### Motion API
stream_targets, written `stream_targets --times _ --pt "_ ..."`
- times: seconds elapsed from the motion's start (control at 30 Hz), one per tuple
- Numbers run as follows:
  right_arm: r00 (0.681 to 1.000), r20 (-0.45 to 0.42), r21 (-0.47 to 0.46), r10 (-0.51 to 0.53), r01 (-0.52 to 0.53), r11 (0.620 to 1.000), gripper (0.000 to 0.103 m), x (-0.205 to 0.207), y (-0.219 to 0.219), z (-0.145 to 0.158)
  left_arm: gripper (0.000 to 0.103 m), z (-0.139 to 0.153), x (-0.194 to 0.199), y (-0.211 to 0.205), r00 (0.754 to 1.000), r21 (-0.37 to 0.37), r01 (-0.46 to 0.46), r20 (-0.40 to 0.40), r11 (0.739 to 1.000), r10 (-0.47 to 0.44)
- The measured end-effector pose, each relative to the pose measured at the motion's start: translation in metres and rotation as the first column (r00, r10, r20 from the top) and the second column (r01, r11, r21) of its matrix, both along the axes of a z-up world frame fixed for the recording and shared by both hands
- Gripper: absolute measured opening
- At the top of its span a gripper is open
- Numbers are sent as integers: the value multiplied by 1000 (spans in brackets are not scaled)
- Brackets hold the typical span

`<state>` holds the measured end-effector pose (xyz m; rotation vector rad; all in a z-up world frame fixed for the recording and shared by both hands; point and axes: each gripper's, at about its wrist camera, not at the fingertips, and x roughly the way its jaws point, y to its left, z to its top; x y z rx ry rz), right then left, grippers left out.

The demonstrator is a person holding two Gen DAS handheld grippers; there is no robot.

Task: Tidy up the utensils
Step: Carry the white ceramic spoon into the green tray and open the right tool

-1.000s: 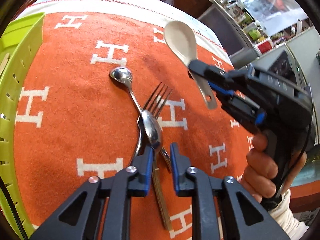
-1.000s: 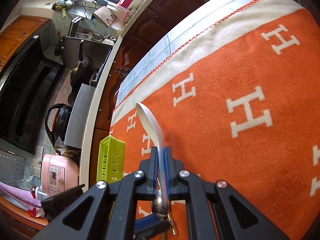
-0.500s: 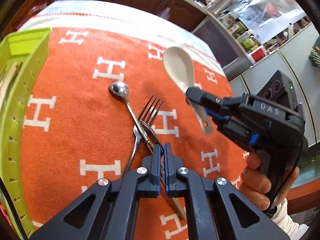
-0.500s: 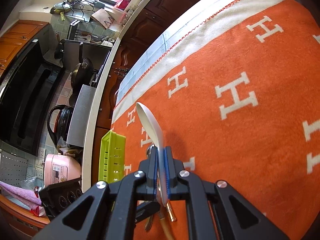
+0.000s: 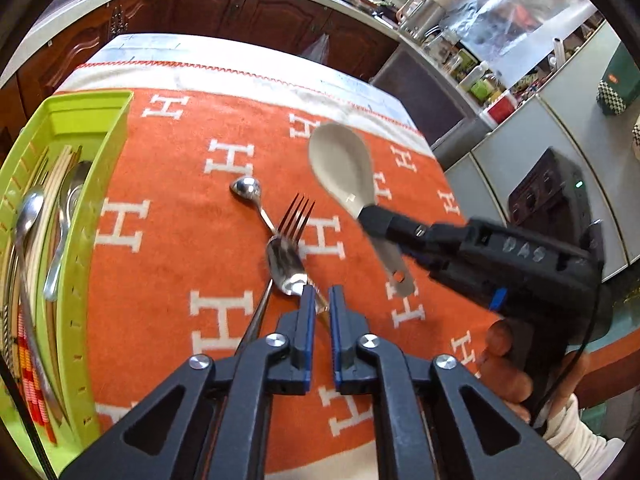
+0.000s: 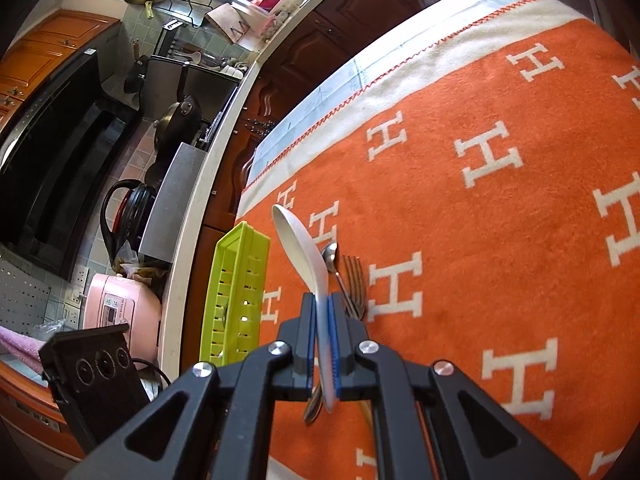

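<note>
My right gripper (image 6: pixel 322 308) is shut on the handle of a white spoon (image 6: pixel 300 248), held in the air over the orange cloth. From the left wrist view, the white spoon (image 5: pixel 342 168) hangs to the right of a fork (image 5: pixel 296 216), a small metal spoon (image 5: pixel 246 190) and a larger metal spoon (image 5: pixel 286 266) that lie crossed on the cloth. My left gripper (image 5: pixel 322 308) hovers at the fork's gold handle; its jaws are opening, with the handle showing in the narrow gap. A green tray (image 5: pixel 116 148) at the left holds spoons and chopsticks.
The orange cloth (image 6: pixel 500 220) with white H marks covers the table, with a white border at its far edge. The green tray (image 6: pixel 236 292) sits at the table's edge. Beyond it stand a pink rice cooker (image 6: pixel 120 308) and kitchen counters. A hand (image 5: pixel 508 368) grips the right tool.
My left jaws closed over the fork's handle, then parted a little as the gripper rose and more of the tray came into view. The right gripper carried the white spoon toward the tray.
</note>
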<state>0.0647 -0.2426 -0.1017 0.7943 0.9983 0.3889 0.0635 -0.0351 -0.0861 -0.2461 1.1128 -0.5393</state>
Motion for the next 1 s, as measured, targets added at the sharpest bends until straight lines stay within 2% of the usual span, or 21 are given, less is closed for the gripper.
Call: stream_targets --times 0.17,0.33,0.47,0.53,0.67,0.73,0.8,0.9,0.93,1.0 --pt "1000 19 25 24 -24 999 6 -3 8 11 13 -6 -8 11 998 14 -57 -31 998 57" --pt "997 20 31 73 -73 997 6 -1 26 19 27 1 -15 28 991 35 -133 -16 991 133" --pt "993 22 32 113 -114 993 6 4 46 27 30 3 -23 44 983 42 -177 -42 983 179" --pt "991 21 26 134 -135 991 6 7 60 32 34 6 -29 54 977 82 -206 -41 975 210" --pt "986 1 5 166 -166 986 6 11 92 34 41 23 -43 84 956 185 -290 10 939 293" --pt "985 -16 -12 174 -174 985 6 13 111 33 56 36 -47 107 934 235 -357 74 904 349" --pt "985 -32 -33 170 -171 985 6 16 128 31 62 43 -47 127 913 269 -409 123 872 390" --pt "988 -52 -65 145 -148 987 6 24 148 28 62 46 -46 153 883 314 -470 184 825 433" --pt "990 -59 -79 129 -134 988 6 28 156 26 62 44 -45 159 878 315 -479 191 819 440" --pt "993 -72 -105 99 -106 989 6 36 167 23 62 39 -44 167 879 309 -476 194 824 435"
